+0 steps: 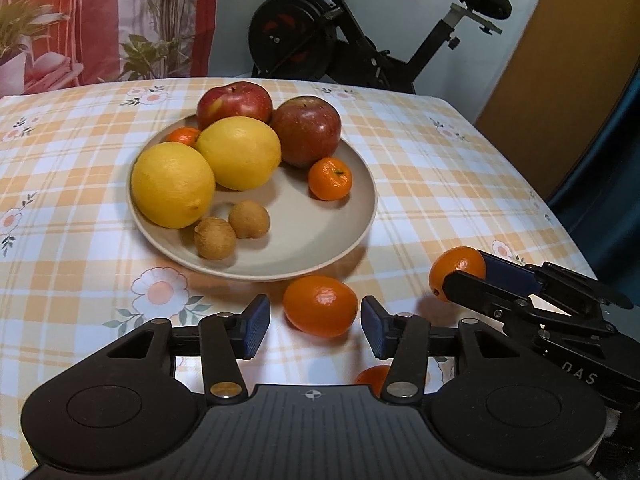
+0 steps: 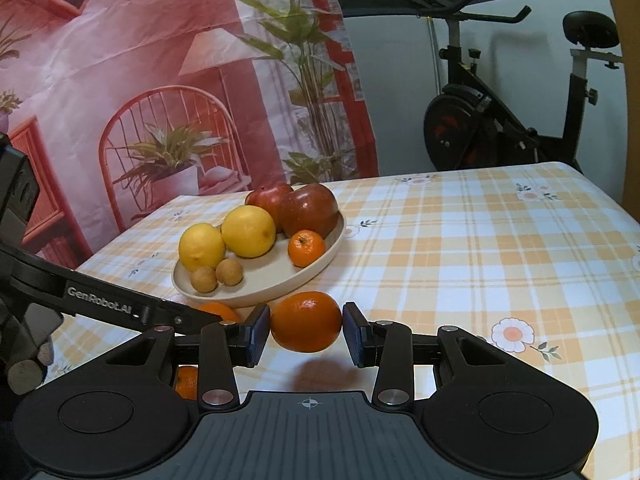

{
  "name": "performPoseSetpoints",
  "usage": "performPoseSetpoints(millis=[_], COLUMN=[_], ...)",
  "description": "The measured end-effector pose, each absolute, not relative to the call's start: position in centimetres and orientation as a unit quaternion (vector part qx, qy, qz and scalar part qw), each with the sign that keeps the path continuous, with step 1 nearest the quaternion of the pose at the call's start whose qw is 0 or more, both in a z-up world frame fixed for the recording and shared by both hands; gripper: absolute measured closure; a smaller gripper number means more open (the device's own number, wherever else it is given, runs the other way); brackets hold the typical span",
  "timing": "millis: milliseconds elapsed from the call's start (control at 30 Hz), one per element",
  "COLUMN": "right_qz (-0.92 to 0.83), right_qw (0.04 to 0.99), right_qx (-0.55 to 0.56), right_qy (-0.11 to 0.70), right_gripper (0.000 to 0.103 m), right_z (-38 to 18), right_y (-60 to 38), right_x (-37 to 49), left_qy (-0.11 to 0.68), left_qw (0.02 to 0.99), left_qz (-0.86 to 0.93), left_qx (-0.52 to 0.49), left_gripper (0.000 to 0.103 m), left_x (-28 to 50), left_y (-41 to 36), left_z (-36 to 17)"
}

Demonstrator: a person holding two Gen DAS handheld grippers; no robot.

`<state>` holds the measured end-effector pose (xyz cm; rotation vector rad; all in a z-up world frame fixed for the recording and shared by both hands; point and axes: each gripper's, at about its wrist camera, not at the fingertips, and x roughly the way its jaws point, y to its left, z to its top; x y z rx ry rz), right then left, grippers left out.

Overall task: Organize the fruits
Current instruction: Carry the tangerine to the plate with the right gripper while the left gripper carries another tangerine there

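Observation:
A beige plate (image 1: 320, 256) (image 2: 320, 268) on the checked tablecloth holds two red apples (image 1: 306, 132), two lemons (image 1: 172, 184), two small brown fruits (image 1: 214, 238) and two tangerines (image 1: 330, 179). My left gripper (image 1: 316, 326) is open, its pads on either side of a tangerine (image 1: 320, 306) lying on the cloth in front of the plate. My right gripper (image 2: 306, 334) is shut on another tangerine (image 2: 306, 322) and holds it above the cloth; it shows at the right of the left wrist view (image 1: 458, 270). A third loose tangerine (image 1: 372, 376) (image 2: 187, 382) lies under the grippers.
The table's right edge (image 1: 560, 216) drops off to a dark blue curtain. An exercise bike (image 1: 340, 36) stands behind the table's far edge. A printed wall hanging (image 2: 160, 80) hangs at the back left. Bare tablecloth (image 2: 500, 260) lies to the right of the plate.

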<state>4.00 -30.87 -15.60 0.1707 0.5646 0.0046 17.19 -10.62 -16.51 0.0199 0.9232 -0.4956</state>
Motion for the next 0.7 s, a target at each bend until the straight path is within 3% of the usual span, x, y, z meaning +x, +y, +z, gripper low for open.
performPoseSetpoints(millis=[200,300,700], right_qz=[0.003,0.003,0.005], right_qw=[0.956,0.956,0.956], right_qx=[0.087,0.087,0.091], right_qy=[0.279,0.279,0.279], right_gripper=[0.067,0.067,0.066], right_z=[-15.7,-15.7,-15.8], right_y=[-31.0,-31.0,-30.9], right_x=[3.9,3.9,3.8], left_qy=[0.446,0.445,0.437], left_qw=[0.864,0.863,0.871], left_qz=[-0.232,-0.240,-0.226], left_qx=[0.017,0.011,-0.009], left_gripper=[0.051,0.058,0.058], left_x=[17.4,17.4,16.4], left_y=[-10.9,-10.8,-9.1], left_z=[-17.0,-16.9,-16.0])
